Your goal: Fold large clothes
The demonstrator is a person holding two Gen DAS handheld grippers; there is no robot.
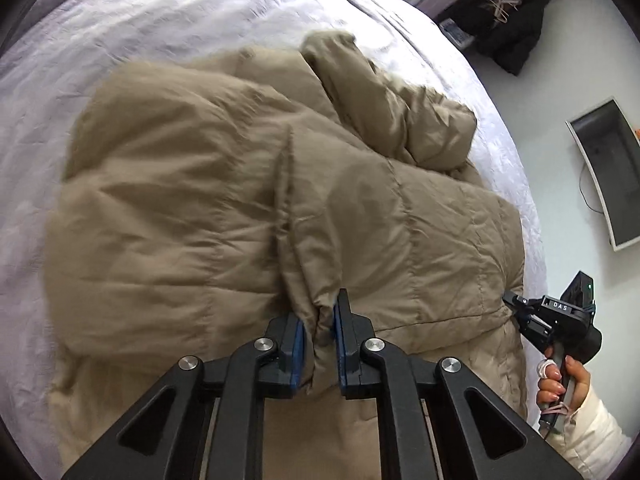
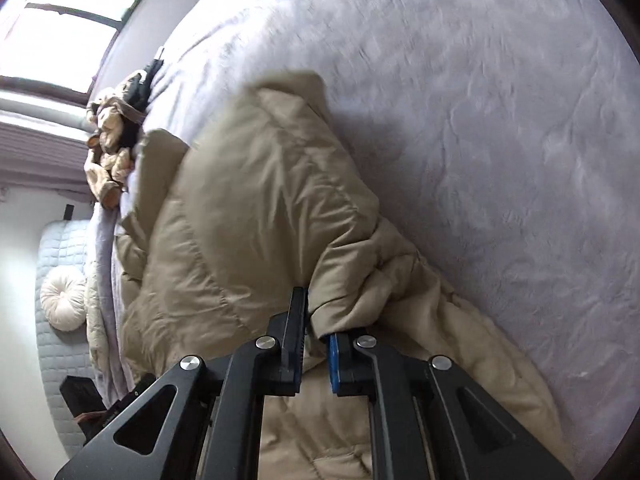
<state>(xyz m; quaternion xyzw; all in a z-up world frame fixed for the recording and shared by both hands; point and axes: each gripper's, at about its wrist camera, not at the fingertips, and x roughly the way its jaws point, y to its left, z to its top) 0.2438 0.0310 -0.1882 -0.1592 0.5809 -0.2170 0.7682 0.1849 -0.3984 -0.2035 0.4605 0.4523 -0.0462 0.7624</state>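
While one coat [image 1: 224, 184] spread, two tools [image 1: 320, 344] [image 2: 314, 344] pinch folds.

White letters "DAS" stood on the black body of the right gripper [image 1: 516, 310], seen from the left wrist view. No other text was legible in either view.

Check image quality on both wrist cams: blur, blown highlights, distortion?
Left wrist view: the tan quilted puffer jacket is motion-smeared toward its far edge, while the left gripper stays sharp; fisheye bends the lavender bedspread. Right wrist view: the window at upper left is blown out white, the bedspread is streaked with motion blur, and the right gripper is crisp.
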